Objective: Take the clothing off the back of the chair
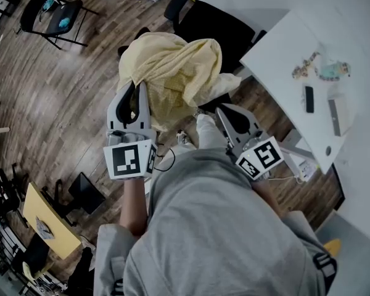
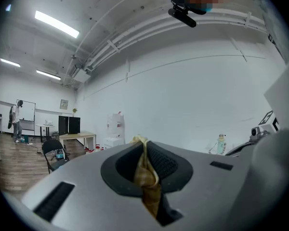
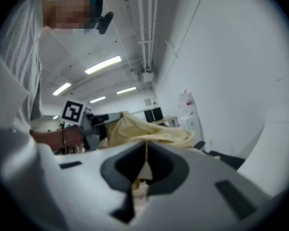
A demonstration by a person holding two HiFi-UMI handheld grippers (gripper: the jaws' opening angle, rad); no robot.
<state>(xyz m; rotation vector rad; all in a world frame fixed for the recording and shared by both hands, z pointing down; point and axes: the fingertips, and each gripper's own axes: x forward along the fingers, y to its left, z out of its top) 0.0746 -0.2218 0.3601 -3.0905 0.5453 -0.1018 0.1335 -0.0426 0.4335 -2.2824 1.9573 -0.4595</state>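
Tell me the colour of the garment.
Pale yellow. The garment shows best in the head view.

Your head camera looks steeply down onto the left gripper (image 1: 135,86), right gripper (image 1: 227,111) and pale yellow cloth garment (image 1: 172,73). Each gripper camera rides close behind its jaws, facing roughly level; the right one also shows that garment.

White table (image 1: 277,54) at upper right, bearing a dark phone (image 1: 309,98), a beaded trinket (image 1: 305,65), a pale flat box (image 1: 337,115). Wooden floor (image 1: 43,97) at left, carrying a black chair (image 1: 52,17) upper left.
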